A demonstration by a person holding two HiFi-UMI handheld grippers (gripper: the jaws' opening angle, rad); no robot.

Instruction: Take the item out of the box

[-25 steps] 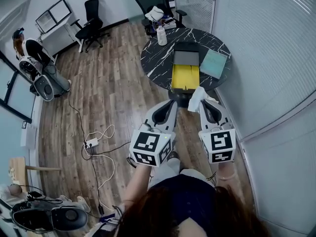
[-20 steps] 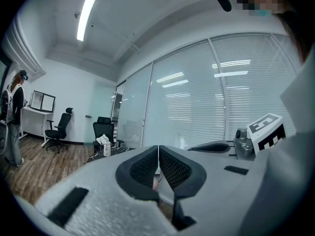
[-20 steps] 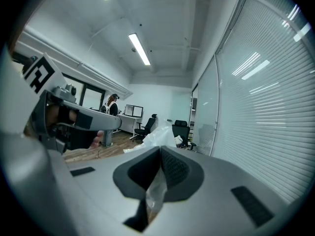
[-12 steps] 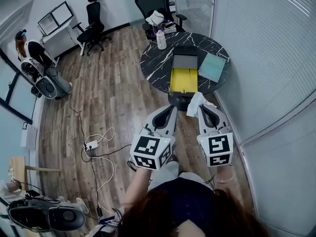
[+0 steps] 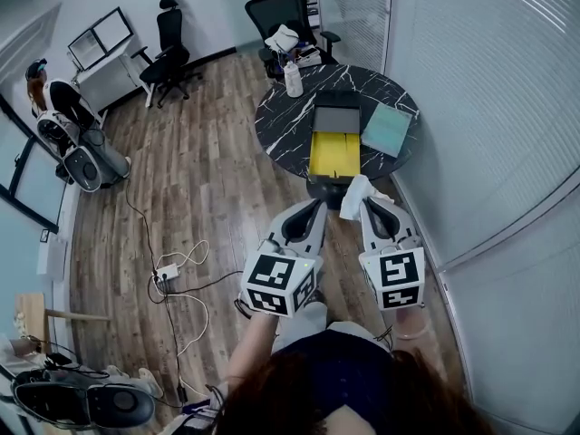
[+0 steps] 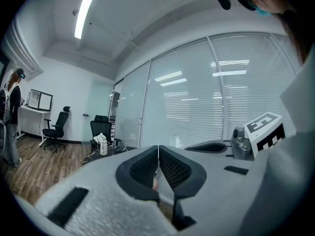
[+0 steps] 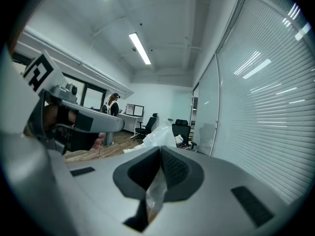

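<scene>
From where I stand, the right gripper (image 7: 159,154) has its jaws pinched on a crumpled clear plastic bag (image 5: 354,194), held in the air just short of the round marble table (image 5: 281,120). The bag is outside the open yellow box (image 5: 332,148) on that table. The left gripper (image 6: 158,154) is alongside, jaws pressed together on nothing.

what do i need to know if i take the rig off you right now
Left gripper: shut, empty.
Right gripper: shut on a clear plastic bag, held in the air short of the round table.
The open box lies on the table, yellow inside, nothing visible in it.
Done: bag is out of the box.
Left: set the bag down, probably on the table.
</scene>
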